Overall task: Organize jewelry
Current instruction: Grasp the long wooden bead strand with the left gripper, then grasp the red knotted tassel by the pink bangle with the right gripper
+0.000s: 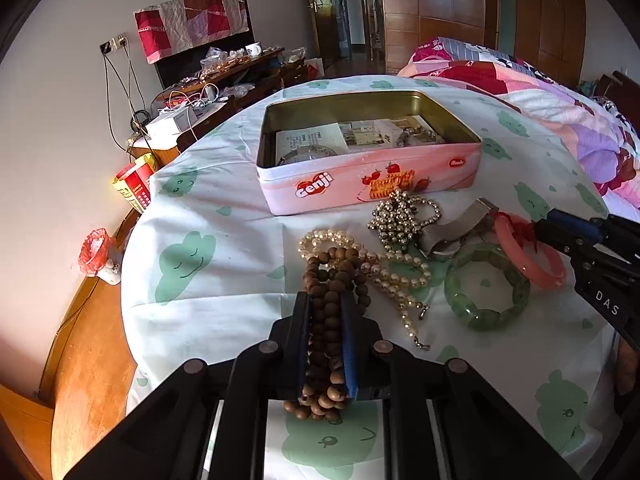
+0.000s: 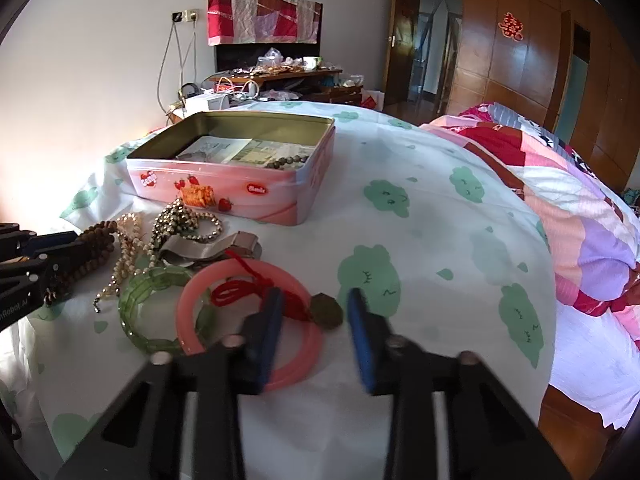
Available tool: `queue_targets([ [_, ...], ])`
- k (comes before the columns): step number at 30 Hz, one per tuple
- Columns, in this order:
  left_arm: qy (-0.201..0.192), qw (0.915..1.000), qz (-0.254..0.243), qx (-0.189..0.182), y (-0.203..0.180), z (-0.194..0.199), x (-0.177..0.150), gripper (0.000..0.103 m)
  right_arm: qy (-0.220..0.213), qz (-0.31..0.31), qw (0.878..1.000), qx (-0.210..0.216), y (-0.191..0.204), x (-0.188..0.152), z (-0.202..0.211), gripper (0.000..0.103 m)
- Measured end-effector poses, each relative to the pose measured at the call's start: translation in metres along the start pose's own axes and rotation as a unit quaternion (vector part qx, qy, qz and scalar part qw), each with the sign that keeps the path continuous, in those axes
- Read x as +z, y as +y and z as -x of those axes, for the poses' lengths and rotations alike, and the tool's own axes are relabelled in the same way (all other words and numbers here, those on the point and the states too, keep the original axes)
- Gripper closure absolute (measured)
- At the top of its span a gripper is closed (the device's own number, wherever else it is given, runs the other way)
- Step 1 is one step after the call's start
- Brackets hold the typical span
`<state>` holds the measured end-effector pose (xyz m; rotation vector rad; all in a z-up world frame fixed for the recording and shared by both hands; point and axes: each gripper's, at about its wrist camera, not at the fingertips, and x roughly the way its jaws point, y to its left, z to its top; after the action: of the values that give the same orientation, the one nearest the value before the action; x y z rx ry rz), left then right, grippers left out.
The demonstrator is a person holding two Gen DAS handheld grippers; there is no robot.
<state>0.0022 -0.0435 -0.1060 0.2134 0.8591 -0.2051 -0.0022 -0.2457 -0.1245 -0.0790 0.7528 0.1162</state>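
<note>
A long string of brown wooden beads (image 1: 332,280) lies bunched in a pile on the bed (image 1: 224,264), in front of the open pink metal tin (image 1: 368,184) and close to the bed's left edge. It looks light and floppy, so it will likely sag and swing when lifted. The best place to hold it seems to be the thick bunch, not one thin strand.

The left gripper (image 1: 326,344) has its fingers closed tight on that bunch. Beads poke out at both ends of the pads.

A smooth pink ring bangle (image 2: 248,320) lies to the right of the pile, with a red string (image 2: 240,288) and a dark little charm (image 2: 327,312) tied to it. It looks hard and slippery, and it might crack if dropped. Its rim is the place to pinch.

The right gripper (image 2: 316,332) has its fingers apart in its own picture, which is blurry. One finger is over the bangle's rim and the other is out past the charm. They do not look pressed on it yet.

A green bead bangle (image 1: 486,286), white pearls (image 1: 396,276), gold beads (image 1: 400,216) and a silver watch (image 1: 460,228) lie close by.
</note>
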Motion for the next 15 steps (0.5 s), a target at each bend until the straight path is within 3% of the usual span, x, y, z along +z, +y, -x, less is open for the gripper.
queue_targets([
  [3,-0.003,1.0000,0.002,-0.001,0.002,0.002,0.001,0.093,-0.001,0.001,1.000,0.006,0.000,0.000,0.000,0.091],
  [6,-0.003,1.0000,0.007,-0.002,0.005,0.002,0.002,0.093,0.002,0.000,1.000,0.010,0.000,0.000,-0.001,0.094],
  [15,-0.009,0.9998,0.020,-0.002,0.016,0.006,0.006,0.096,-0.019,-0.011,1.000,0.005,-0.009,0.008,0.011,0.097],
])
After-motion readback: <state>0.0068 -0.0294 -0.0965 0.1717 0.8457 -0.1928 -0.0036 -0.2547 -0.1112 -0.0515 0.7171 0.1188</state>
